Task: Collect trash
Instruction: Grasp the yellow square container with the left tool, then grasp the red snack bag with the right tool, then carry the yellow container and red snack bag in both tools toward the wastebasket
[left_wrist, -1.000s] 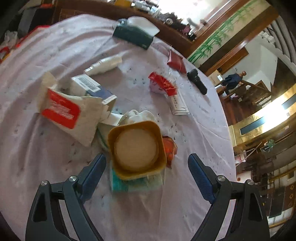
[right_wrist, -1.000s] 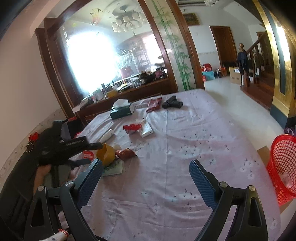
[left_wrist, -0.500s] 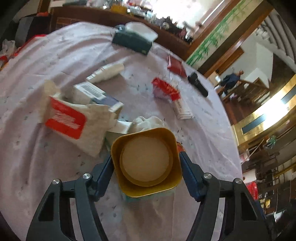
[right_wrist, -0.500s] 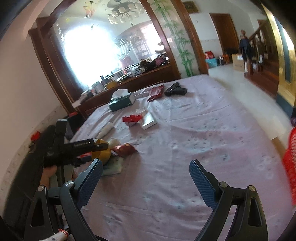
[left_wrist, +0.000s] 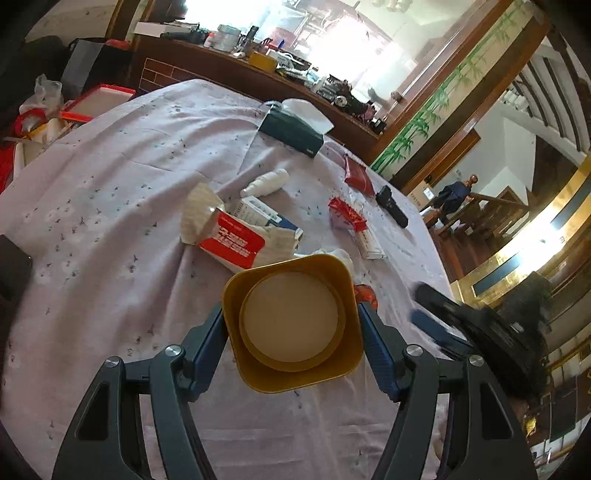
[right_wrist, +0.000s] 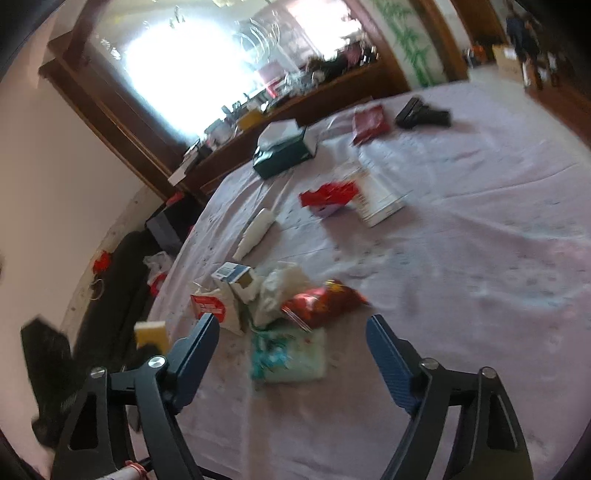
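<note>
The left gripper (left_wrist: 293, 332) has its blue fingers (left_wrist: 208, 341) pressed on both sides of a square yellow plastic cup (left_wrist: 293, 321), held above the lilac-clothed surface (left_wrist: 110, 206). The right gripper (right_wrist: 291, 354) is closing with fingers still wide, nothing gripped; a pale green crumpled wrapper (right_wrist: 290, 356) lies between them, beside a red snack bag (right_wrist: 321, 301).
</note>
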